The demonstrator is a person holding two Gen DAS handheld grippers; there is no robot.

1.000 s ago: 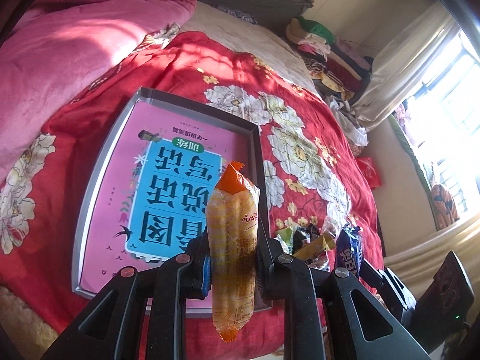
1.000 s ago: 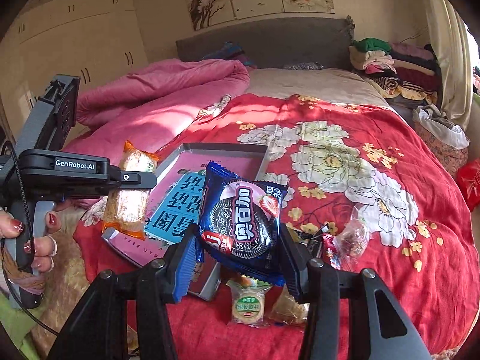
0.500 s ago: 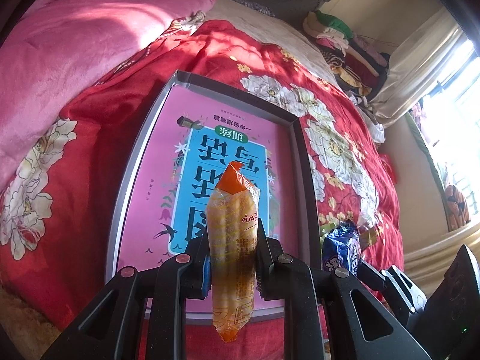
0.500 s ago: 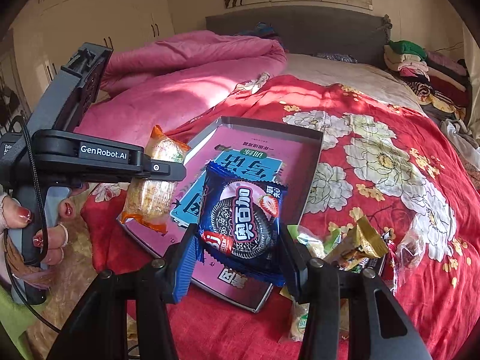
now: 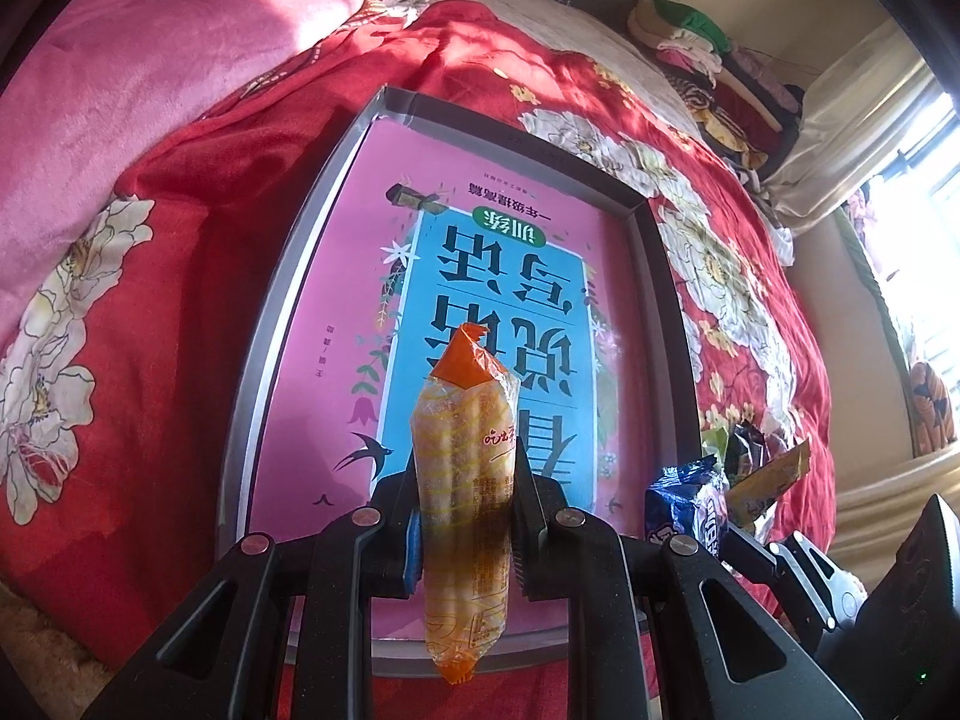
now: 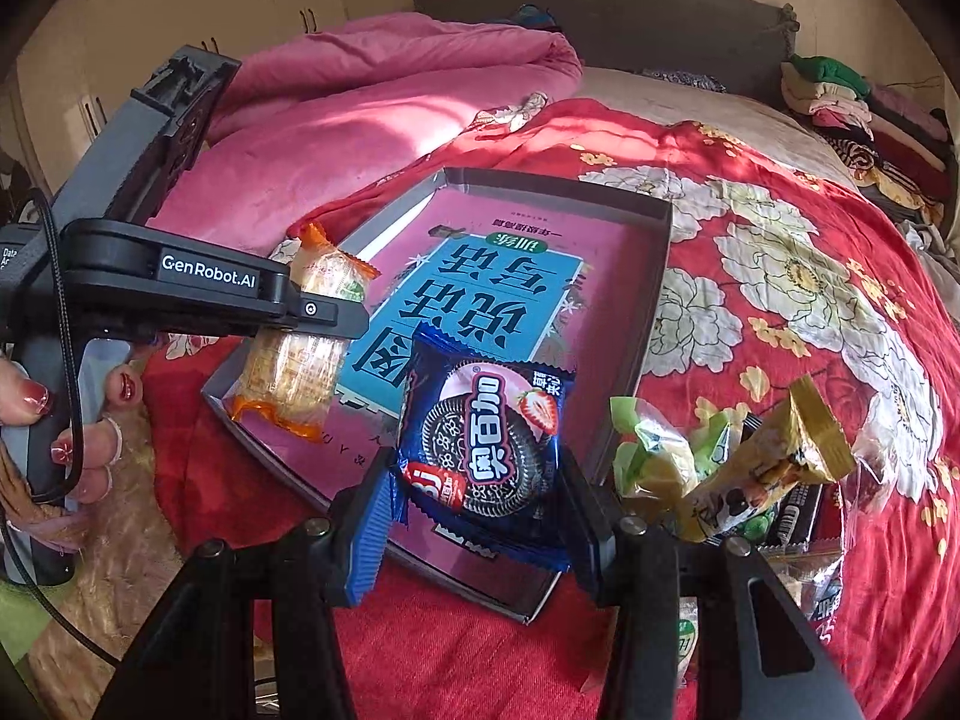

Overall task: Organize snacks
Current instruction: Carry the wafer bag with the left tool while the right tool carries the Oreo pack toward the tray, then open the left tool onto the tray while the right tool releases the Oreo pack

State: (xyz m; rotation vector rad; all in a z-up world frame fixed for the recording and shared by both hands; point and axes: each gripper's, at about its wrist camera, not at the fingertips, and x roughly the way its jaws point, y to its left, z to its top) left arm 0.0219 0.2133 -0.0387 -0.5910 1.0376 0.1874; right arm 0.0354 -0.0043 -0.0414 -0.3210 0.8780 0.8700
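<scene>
Coming down closer over the tray (image 5: 651, 312) near the bed's foot edge, left hand-held gripper (image 5: 465, 519) clamping the orange snack (image 5: 465, 480), right hand-held gripper (image 6: 474, 483) clamping the blue cookie pack (image 6: 483, 438), nearing release

A red floral bedspread (image 6: 780, 276), a pink quilt (image 6: 372, 96) and folded clothes (image 6: 852, 114) by the headboard (image 6: 606, 6)
</scene>
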